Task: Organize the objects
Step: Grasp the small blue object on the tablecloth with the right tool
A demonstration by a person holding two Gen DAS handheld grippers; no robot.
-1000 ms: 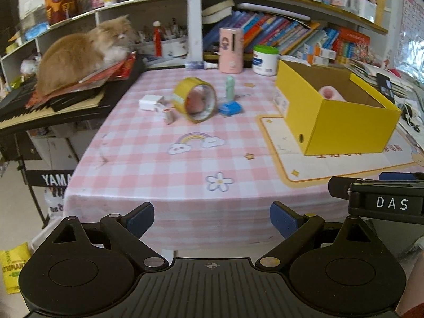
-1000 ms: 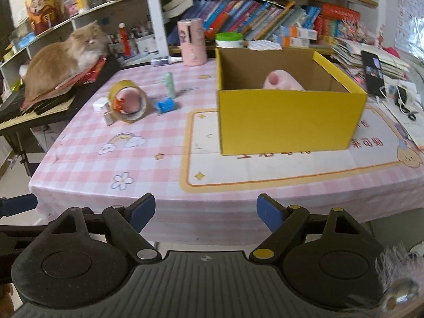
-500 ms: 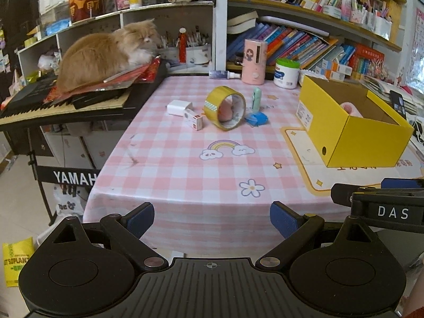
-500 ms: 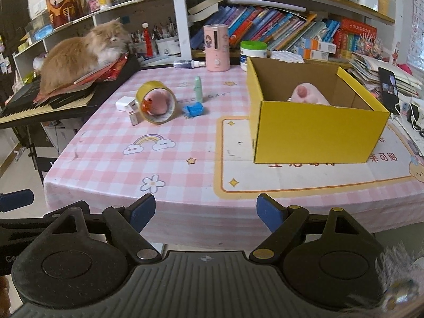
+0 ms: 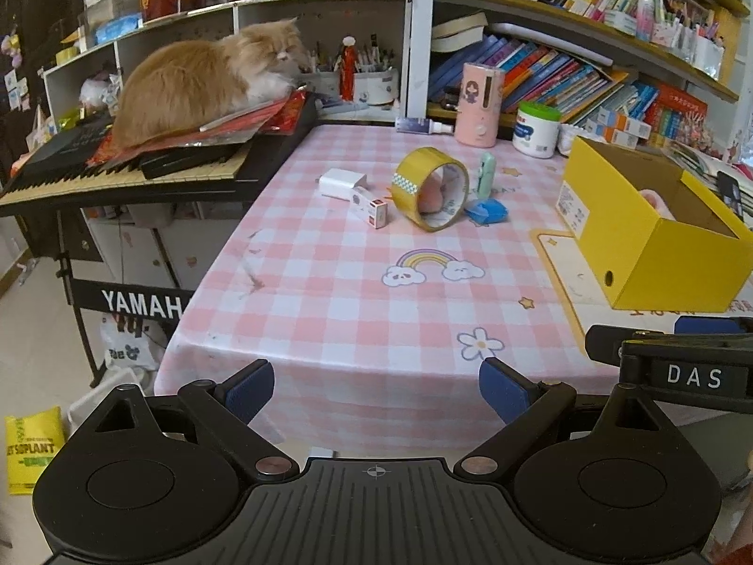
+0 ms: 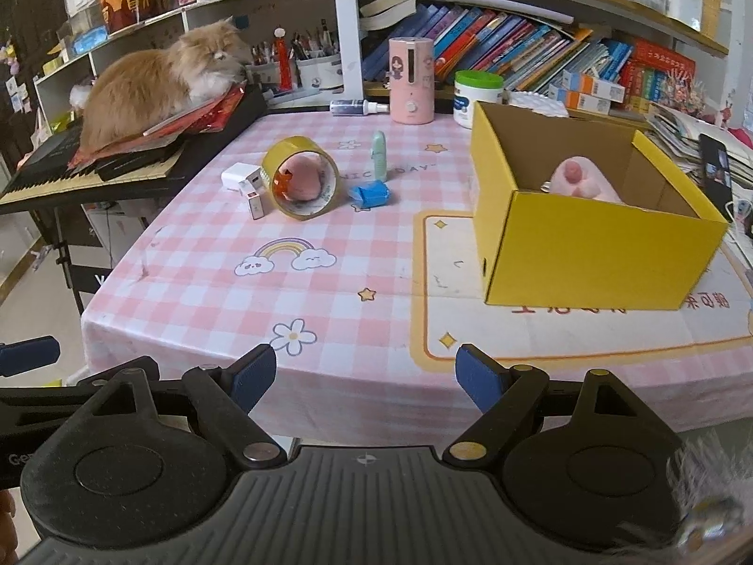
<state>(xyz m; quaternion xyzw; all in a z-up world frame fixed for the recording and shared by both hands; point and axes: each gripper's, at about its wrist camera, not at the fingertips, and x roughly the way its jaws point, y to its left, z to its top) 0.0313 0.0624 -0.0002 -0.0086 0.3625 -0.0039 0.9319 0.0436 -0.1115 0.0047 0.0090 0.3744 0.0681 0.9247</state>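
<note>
Both held level before the table's point(image 6: 197, 292) near edge: left gripper point(image 5: 375, 383) and right gripper point(image 6: 365, 376), fingers spread wide (empty); yellow box point(image 6: 597, 254) seemingly holds something pink.

"YAMAH" on keyboard stand point(image 5: 141, 305); "DAS" on right gripper point(image 5: 694, 375); "SOPLANT" on yellow bag point(image 5: 32, 448).

Crowded bookshelves point(image 6: 541, 47) line the wall behind a pink-checked table point(image 5: 357, 292); a keyboard point(image 5: 117, 174) stands at its left edge, pale floor point(image 5: 33, 325) below
</note>
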